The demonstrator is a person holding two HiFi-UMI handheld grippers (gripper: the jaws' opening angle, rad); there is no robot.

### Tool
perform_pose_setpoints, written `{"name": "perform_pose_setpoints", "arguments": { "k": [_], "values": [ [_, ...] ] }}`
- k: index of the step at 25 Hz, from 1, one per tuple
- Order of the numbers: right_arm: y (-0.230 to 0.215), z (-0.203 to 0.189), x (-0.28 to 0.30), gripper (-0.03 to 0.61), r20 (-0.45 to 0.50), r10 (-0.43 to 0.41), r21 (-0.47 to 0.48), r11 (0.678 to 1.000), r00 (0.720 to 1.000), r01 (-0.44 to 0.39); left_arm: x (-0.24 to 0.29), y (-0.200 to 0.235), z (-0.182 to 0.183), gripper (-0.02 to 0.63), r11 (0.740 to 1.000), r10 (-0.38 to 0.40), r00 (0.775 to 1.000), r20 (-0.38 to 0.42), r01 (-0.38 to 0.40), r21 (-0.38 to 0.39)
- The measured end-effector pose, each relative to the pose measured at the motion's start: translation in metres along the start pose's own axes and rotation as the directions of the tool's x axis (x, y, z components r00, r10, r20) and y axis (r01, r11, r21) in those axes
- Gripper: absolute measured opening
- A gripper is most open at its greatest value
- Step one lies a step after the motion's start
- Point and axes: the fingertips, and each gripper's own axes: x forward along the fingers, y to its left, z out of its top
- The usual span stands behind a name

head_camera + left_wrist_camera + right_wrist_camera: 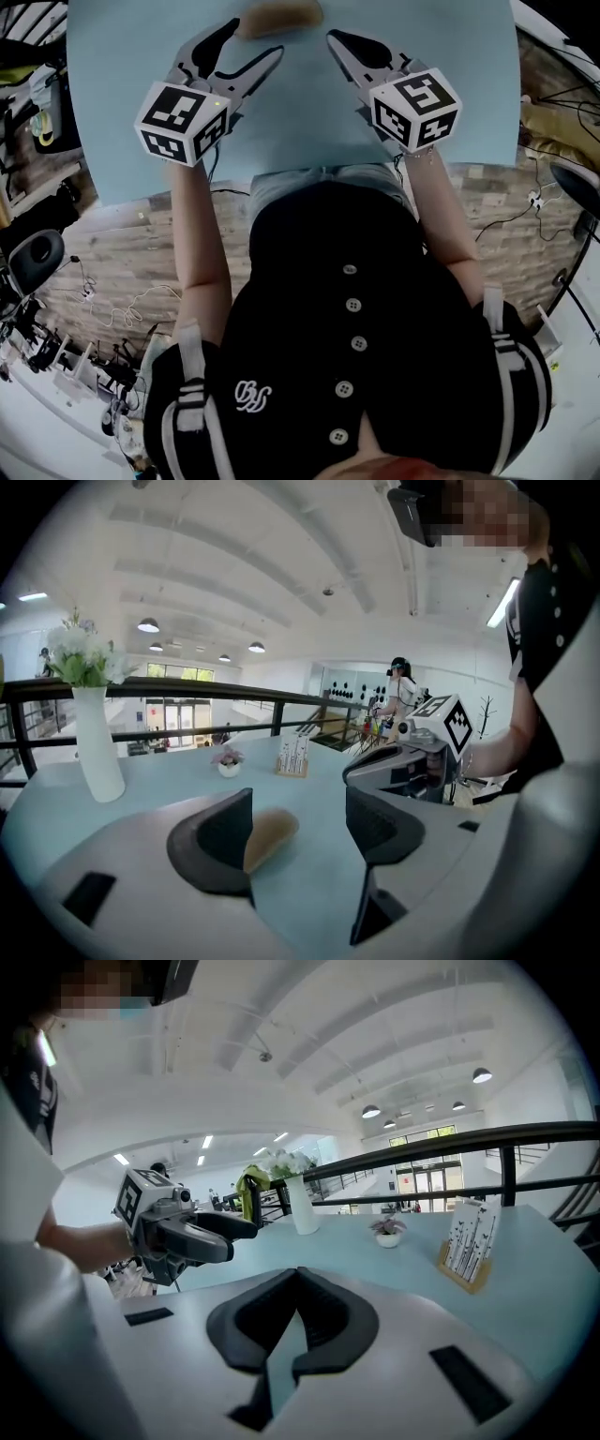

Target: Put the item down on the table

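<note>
Tan, smooth, rounded-oblong item point(278, 16) lies flat on matte light-blue table point(131, 56), at 12 o'clock by far edge. L gripper point(253, 42), 10 o'clock: jaws moderately apart, black textured pads not pressing item, which sits just by 1 pad. R gripper point(336, 39), 2 o'clock: jaws closed together, nothing between.

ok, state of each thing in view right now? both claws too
left claw: open, nothing clamped.
right claw: shut, empty.
tan oblong item: lying on the light blue table, partly behind the left claw's left-hand pad, not gripped.
tall white vase with flowers: upright.
small white flower pot: upright.
wooden card holder: upright, cards in it.
</note>
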Motion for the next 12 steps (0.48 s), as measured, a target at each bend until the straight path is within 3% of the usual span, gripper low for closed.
{"name": "perform_pose_setpoints", "arguments": {
  "k": [4,6,12],
  "values": [
    [0.015,0.012,0.002,0.009,0.022,0.031,-0.029,0.999,0.999,-0.03,-0.014,-0.013,0.005,0.291,0.999,0.036,0.999,0.029,-0.037,0.032],
    [0.026,0.019,0.0,0.009,0.027,0.051,-0.063,0.997,0.998,-0.049,-0.022,-0.018,0.009,0.215,0.997,0.058,0.996,0.066,-0.061,0.046],
    [0.046,0.033,-0.004,0.009,0.028,0.09,-0.148,0.985,0.996,-0.084,-0.037,-0.029,0.017,0.078,0.991,0.115,0.983,0.141,-0.123,0.049]
  ]
}}
